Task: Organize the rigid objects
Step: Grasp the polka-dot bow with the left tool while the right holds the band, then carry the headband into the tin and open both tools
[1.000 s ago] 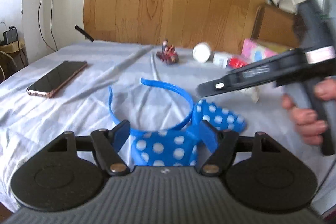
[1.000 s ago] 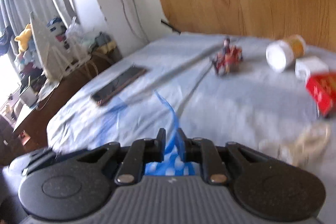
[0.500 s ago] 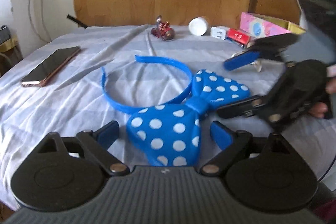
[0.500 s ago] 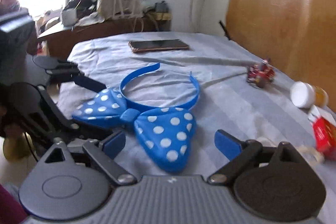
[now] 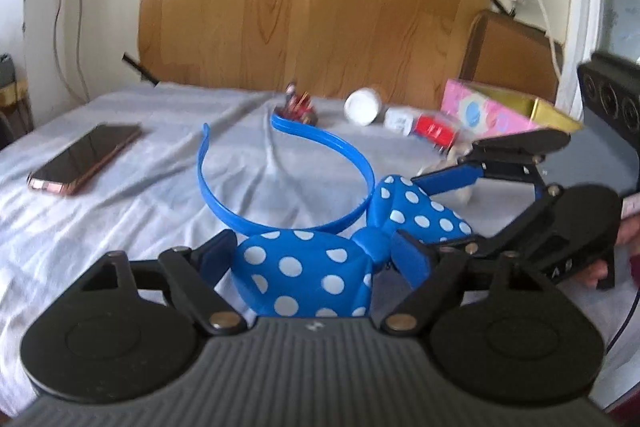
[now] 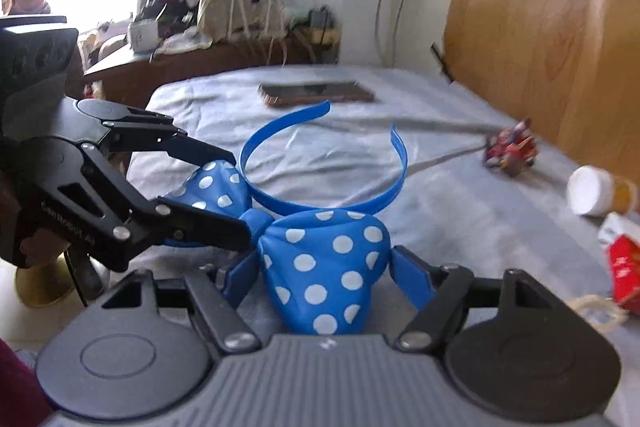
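— So where does the headband [image 5: 280,183] lie?
— On the wrinkled grey bedsheet [image 5: 140,211], a thin glossy plastic arc with a puffy blue polka-dot bow [image 5: 308,271]. A flat phone [image 5: 84,159] lies left of it.
— And the tools?
— Left gripper [image 5: 316,263] straddles one bow lobe, right gripper [image 6: 324,275] the other; both are closing, blue pads [image 6: 412,283] not visibly pressing yet.

Bow [image 5: 308,267] near lobe: lower edge hidden behind left gripper [image 5: 316,259] body. Red box [image 6: 624,263] at bed's [image 6: 460,195] right edge cut by frame. Toy figure [image 5: 298,105] near far edge: blurred, detail unreadable. Small white item [image 5: 398,118]: too small to identify.
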Demonstrator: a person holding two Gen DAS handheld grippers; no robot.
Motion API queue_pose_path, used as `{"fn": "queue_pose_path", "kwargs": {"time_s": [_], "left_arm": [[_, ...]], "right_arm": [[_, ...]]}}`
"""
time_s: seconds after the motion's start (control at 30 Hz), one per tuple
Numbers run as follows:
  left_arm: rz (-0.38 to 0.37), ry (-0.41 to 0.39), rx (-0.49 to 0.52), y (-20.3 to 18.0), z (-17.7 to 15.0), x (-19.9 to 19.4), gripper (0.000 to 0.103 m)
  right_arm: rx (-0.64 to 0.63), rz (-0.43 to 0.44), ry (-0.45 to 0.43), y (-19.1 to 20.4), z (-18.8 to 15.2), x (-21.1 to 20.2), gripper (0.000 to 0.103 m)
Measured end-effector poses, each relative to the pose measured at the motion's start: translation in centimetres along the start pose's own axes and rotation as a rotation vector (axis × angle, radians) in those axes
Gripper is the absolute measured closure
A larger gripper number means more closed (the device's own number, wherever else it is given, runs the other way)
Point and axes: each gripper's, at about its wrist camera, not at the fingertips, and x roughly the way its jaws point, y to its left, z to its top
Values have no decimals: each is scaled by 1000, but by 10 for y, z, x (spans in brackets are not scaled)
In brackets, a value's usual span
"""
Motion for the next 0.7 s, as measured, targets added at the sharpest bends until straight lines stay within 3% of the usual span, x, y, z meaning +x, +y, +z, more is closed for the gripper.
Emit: {"fn": "queue_pose_path", "kwargs": {"time_s": [0.17,0.4,0.57,0.7], "left_arm": [[-46,-61,79,-35,46,14,19],[-251,-129,219,-141,122,77,19],[-366,-121,297,-237,151,147,19],[-395,-92,295,-292,157,201,18]], "right_arm": [[16,-127,-79,-18,3,-39,29],[108,-393,-161,-93,-19,-136,29],[183,-573,-143,-155,-54,-199,29],[273,-644,-98,-208,-86,-221,29]]}}
